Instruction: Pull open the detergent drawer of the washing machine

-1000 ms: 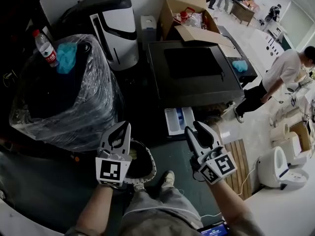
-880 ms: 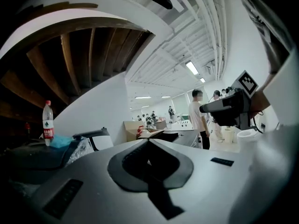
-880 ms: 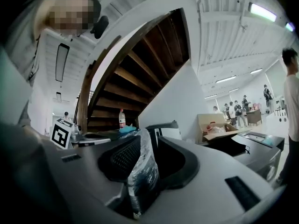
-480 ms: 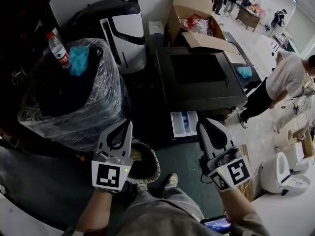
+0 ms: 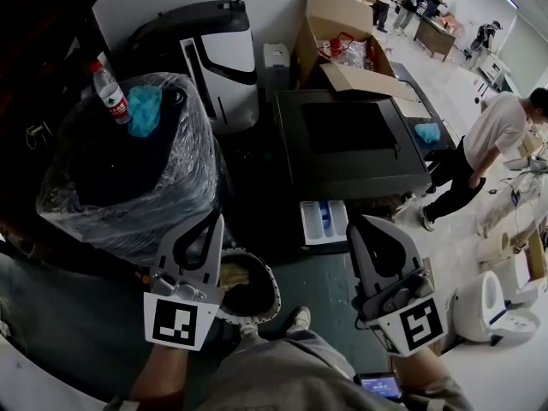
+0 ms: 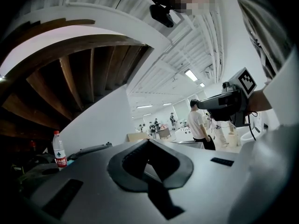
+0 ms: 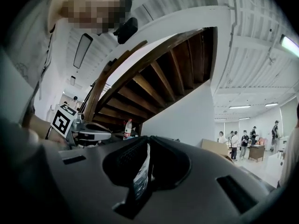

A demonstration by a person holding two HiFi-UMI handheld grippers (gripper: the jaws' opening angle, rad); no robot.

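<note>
A big, bright workshop with a white back wall, where people stand at far benches. On the dark floor stands the black, flat-topped washing machine. Its white plastic detergent drawer juts out of the machine's front edge, close to that edge's left corner, with its blue-lined compartments open to view.

The left gripper and the right gripper are both held up close to the person, pointing level and well apart from the drawer. The left one's jaws rest together on nothing. The right one's jaws have just been closing and now meet with only a thin slit between them, also empty.

The pulling step looks done, since the drawer already stands out of the machine. If it must come further, the next move calls for lowering the right gripper, spreading its jaws and taking the drawer's front lip.

To the left, a dark drum-shaped appliance wrapped in clear plastic film carries a red-capped water bottle and a teal cloth. Behind it is a white-and-black machine, and an open cardboard box stands beyond the washer. A person in a white shirt bends at the right. A round, white-rimmed bin sits just below the left gripper. Nothing blocks the drawer.
</note>
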